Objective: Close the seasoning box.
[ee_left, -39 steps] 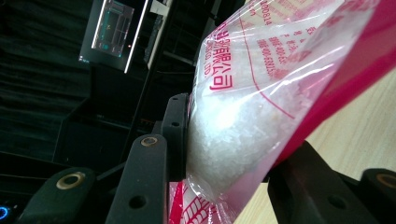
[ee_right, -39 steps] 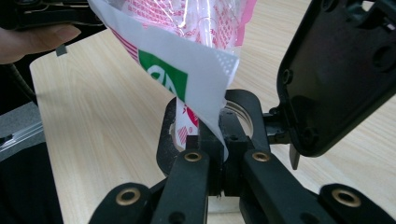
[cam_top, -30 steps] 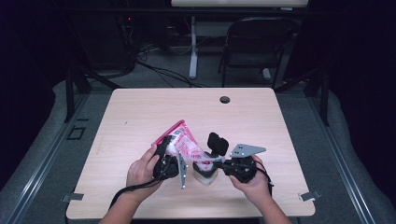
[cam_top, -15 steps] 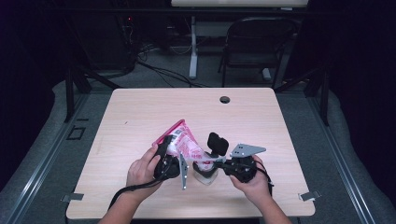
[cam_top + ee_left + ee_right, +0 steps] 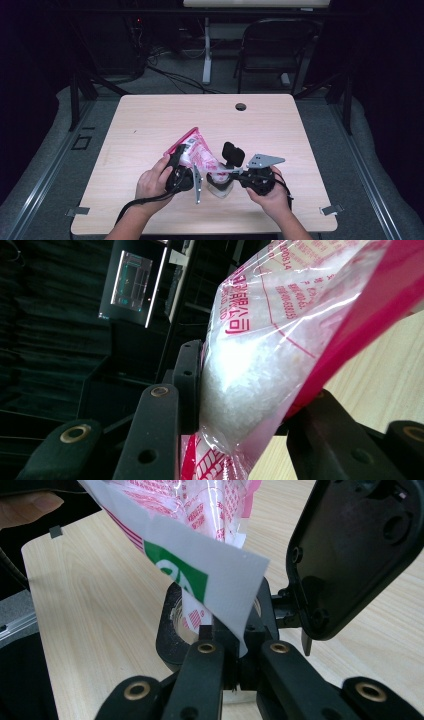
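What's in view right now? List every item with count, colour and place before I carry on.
Bag: one, clear with pink print and white grains, tilted above the near middle of the table, mouth down.
Jar: one, clear glass, below the bag's mouth; black flip lid open.
Table: one, light wood, with a cable hole at the far edge.
Chair: one, dark, behind the table.
Left gripper: black, shut on the bag.
Right gripper: black, shut, at the jar's rim.

A light wooden table [image 5: 150, 125] is standing on grey carpet, a round cable hole [image 5: 241, 106] near its far edge. A small clear jar [image 5: 220, 184] is resting on it near the front.
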Available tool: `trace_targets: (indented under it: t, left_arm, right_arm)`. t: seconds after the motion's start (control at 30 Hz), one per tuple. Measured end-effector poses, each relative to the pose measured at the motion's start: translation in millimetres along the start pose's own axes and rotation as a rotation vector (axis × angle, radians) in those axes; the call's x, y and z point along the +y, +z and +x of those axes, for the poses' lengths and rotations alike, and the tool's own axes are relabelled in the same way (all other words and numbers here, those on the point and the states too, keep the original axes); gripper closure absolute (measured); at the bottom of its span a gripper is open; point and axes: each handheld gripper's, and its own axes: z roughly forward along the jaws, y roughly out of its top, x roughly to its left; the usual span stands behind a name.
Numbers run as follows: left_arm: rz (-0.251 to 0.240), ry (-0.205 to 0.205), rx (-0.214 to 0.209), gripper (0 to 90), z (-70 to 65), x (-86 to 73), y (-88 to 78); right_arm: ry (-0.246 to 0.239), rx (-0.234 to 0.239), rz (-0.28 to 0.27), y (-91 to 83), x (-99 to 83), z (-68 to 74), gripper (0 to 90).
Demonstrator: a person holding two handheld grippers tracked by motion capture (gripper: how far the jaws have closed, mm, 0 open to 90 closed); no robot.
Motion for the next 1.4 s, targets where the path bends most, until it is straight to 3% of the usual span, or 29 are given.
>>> trace_targets:
  t: [1.4]
  left_arm:
    - [-0.008, 0.036, 0.008, 68.1, 3.4, 3.2, -1.8]
  right_arm:
    - [0.001, -0.007, 0.005, -0.3, -0.5, -1.2, 90.0]
